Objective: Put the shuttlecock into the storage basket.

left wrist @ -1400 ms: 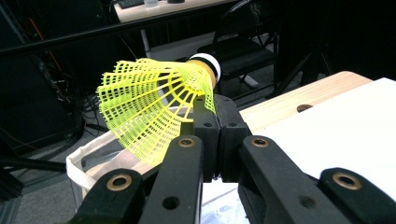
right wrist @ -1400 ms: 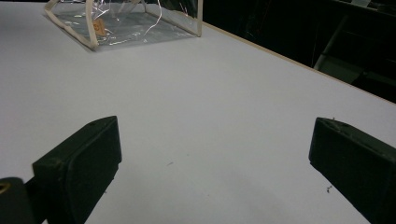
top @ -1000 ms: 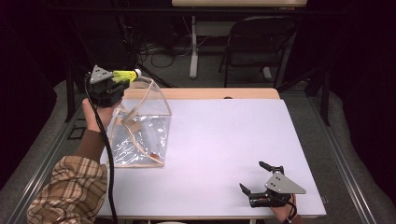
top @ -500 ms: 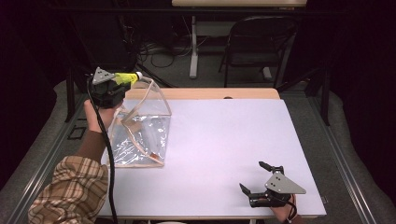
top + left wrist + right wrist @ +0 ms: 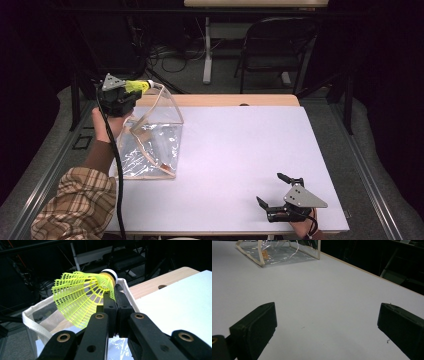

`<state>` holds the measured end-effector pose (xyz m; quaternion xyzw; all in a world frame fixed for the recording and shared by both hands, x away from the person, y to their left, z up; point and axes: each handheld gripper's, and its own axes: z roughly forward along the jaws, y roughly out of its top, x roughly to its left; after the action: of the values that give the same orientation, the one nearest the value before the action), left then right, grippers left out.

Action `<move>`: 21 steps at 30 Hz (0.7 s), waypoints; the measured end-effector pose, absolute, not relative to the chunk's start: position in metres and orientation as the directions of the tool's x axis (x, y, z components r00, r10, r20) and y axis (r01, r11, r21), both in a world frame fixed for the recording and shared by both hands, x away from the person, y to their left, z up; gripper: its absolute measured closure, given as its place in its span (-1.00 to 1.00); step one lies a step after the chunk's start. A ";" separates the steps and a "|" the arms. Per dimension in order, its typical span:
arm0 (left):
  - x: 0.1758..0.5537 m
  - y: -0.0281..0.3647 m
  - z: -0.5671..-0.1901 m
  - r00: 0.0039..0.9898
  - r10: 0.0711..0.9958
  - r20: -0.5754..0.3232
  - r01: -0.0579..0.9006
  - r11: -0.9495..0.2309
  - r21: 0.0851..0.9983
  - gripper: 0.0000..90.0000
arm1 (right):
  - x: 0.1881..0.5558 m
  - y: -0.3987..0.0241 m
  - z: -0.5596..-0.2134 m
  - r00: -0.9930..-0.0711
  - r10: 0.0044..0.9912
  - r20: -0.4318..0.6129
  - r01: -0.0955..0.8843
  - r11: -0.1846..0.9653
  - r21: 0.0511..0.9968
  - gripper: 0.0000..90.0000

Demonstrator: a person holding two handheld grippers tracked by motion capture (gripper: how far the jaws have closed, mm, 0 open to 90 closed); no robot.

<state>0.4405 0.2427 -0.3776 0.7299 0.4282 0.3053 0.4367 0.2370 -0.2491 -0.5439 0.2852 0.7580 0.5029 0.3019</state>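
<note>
A yellow plastic shuttlecock [image 5: 138,86] with a white-banded cork [image 5: 109,275] is pinched by its mesh skirt [image 5: 77,297] in my left gripper [image 5: 131,90], whose jaws are shut on it [image 5: 114,293]. It is held above the open top of a clear plastic bag [image 5: 150,142] with beige trim [image 5: 30,321], which stands at the table's left side. My right gripper [image 5: 270,188] rests near the table's front right edge, jaws wide open with nothing between them [image 5: 327,322]. The bag [image 5: 279,251] is far off in the right gripper view.
The white table top [image 5: 240,145] stretches between the bag and my right gripper. A wooden strip [image 5: 225,100] runs along its far edge. Beyond the table stand a dark chair [image 5: 280,45] and cables on the floor.
</note>
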 end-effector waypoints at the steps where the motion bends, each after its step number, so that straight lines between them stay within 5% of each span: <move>1: 0.441 0.243 -0.378 0.449 0.891 0.068 0.360 -0.250 0.899 0.97 | 0.237 -0.249 -0.544 -0.655 0.737 -0.170 0.129 0.331 0.935 -0.96; 21: 0.449 0.241 -0.387 0.462 0.885 0.064 0.401 -0.272 0.875 0.97 | 0.237 -0.249 -0.544 -0.657 0.735 -0.170 0.130 0.332 0.934 -0.96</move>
<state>0.4488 0.2406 -0.3874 0.7442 0.4320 0.2871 0.4210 0.2372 -0.2490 -0.5441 0.2850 0.7587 0.5026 0.3009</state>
